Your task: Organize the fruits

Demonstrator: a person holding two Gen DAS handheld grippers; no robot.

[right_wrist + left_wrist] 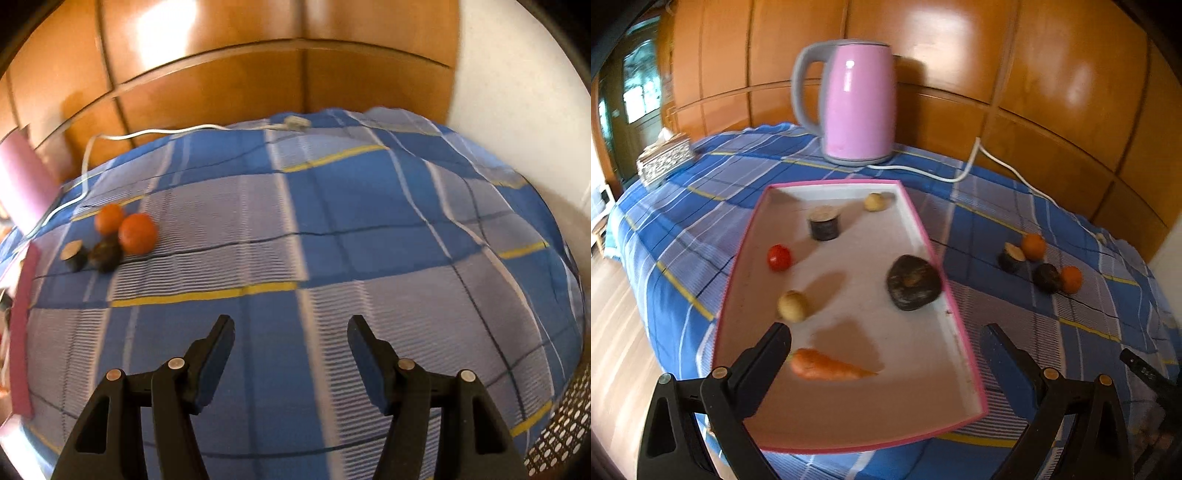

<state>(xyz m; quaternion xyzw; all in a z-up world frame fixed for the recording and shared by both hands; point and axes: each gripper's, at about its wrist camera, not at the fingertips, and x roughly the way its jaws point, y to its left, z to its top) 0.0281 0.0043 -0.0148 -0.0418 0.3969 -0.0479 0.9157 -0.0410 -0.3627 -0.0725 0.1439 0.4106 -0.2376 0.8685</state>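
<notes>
The left wrist view looks down on a pink-rimmed tray on the blue checked bench. Inside the tray lie a carrot, a tomato, two pale round pieces, a dark cut cylinder and a dark flat lump. Behind the tray stands a pink kettle. The left gripper hangs over the tray's near end, fingers spread wide, holding nothing.

Right of the tray, on the cloth, sit two oranges touching two dark pieces. Only the right wrist view shows the right gripper, open and empty, well apart from that cluster, with just the tray's edge at its left.
</notes>
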